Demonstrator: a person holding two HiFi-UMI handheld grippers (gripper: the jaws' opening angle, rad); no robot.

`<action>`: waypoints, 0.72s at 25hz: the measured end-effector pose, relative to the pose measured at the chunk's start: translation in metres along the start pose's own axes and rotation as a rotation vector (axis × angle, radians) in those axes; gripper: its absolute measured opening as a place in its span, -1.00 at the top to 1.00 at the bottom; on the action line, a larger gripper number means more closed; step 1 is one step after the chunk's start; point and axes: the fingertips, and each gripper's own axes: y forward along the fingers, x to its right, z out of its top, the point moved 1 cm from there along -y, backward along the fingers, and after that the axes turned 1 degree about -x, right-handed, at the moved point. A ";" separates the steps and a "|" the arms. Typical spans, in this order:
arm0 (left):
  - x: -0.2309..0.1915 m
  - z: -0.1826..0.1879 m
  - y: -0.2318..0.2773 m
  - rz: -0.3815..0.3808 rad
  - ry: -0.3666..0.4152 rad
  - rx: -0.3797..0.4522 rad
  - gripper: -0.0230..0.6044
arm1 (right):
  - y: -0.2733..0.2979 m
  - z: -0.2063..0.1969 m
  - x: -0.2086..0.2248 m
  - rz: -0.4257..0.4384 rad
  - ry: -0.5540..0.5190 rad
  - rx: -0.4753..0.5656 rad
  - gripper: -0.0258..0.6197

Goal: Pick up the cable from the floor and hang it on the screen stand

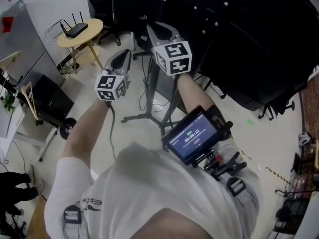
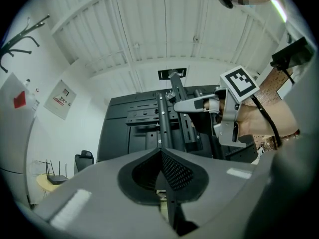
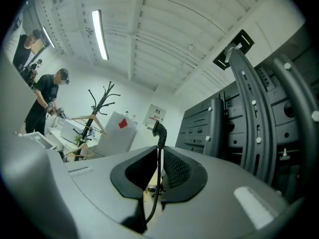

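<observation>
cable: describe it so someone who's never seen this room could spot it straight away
Start at the big black screen stand filling the right of the right gripper view. Just left of it, the right gripper is shut on a thin black cable that runs up between its jaws. Its angled plug end pokes above the jaw tips; the left gripper holds nothing.

The pale floor (image 1: 274, 141) carries the screen stand (image 1: 137, 117) (round table (image 1: 93, 34) nearby).
</observation>
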 end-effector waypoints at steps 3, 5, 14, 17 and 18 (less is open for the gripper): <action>-0.021 -0.015 0.021 0.002 -0.005 -0.010 0.92 | 0.030 -0.006 0.011 0.008 0.010 0.010 0.76; -0.025 -0.025 0.025 0.001 -0.011 -0.012 0.92 | 0.038 -0.009 0.012 0.015 0.011 0.013 0.76; -0.019 -0.074 0.029 -0.083 -0.027 -0.097 0.92 | 0.059 0.004 0.020 -0.009 -0.018 0.009 0.76; -0.007 -0.086 0.032 -0.147 -0.013 -0.123 0.91 | 0.059 0.014 0.028 -0.034 -0.013 0.008 0.76; -0.002 -0.091 0.034 -0.171 -0.016 -0.135 0.91 | 0.059 0.018 0.032 -0.044 -0.012 0.010 0.76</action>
